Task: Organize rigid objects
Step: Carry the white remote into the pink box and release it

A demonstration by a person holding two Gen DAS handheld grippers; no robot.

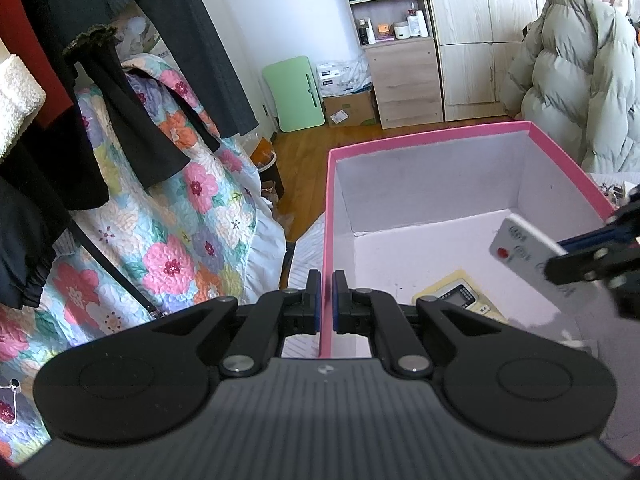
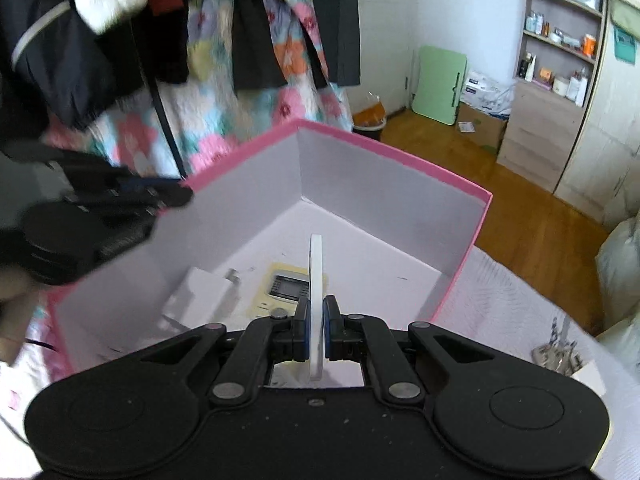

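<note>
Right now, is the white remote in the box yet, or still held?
Still held. The right gripper is shut on the remote, edge-up above the box floor; it rests on nothing. Below lie a yellowed remote and a charger.

The right gripper (image 2: 315, 330) is closed on a thin white remote (image 2: 316, 280), held edge-on between the fingers (image 2: 303, 328) and projecting forward above the open pink box (image 2: 460, 268). Inside the box, on its white floor, a yellowish remote with a display (image 2: 280, 286) lies directly beneath the held remote; a white charger block (image 2: 200, 296) lies just beside it, nearer the box's left wall. The left gripper (image 2: 172, 196) (blurred) is closed on that left wall's rim. Hanging clothes (image 2: 248, 40) are beyond the box.
</note>
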